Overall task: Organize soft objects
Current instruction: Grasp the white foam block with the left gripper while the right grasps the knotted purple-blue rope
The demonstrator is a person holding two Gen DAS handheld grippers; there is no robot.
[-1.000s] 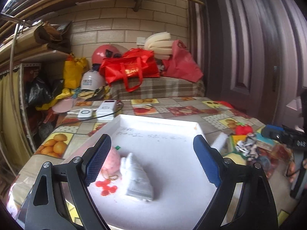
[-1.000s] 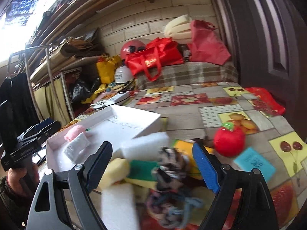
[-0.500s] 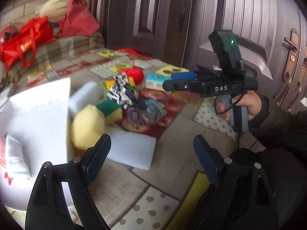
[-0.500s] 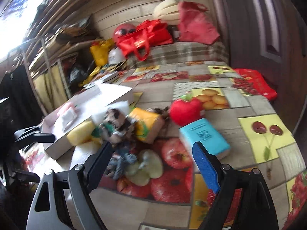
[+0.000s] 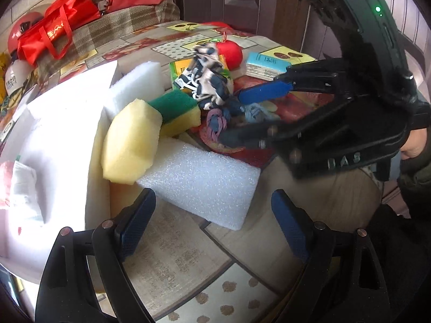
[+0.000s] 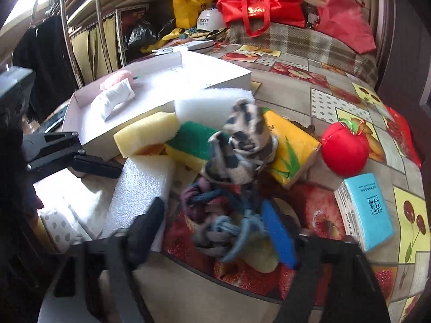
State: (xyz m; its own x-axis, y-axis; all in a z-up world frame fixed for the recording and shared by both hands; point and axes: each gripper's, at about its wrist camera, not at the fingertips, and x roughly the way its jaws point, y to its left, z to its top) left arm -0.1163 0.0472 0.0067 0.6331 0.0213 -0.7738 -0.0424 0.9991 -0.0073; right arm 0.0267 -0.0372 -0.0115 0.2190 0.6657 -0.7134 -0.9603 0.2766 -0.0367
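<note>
Two soft items lay in white box (image 6: 215, 76); sponges, foam, cloth remained on surface (image 6: 317, 80); right tool (image 6: 215, 223) just closing around braided rope (image 6: 215, 210), grip unconfirmed; left tool (image 5: 212, 220) spread, empty.

Left tool (image 5: 212, 226) points downward with jaws wide apart; right tool (image 6: 215, 223), angled down, has just been closing its jaws.
</note>
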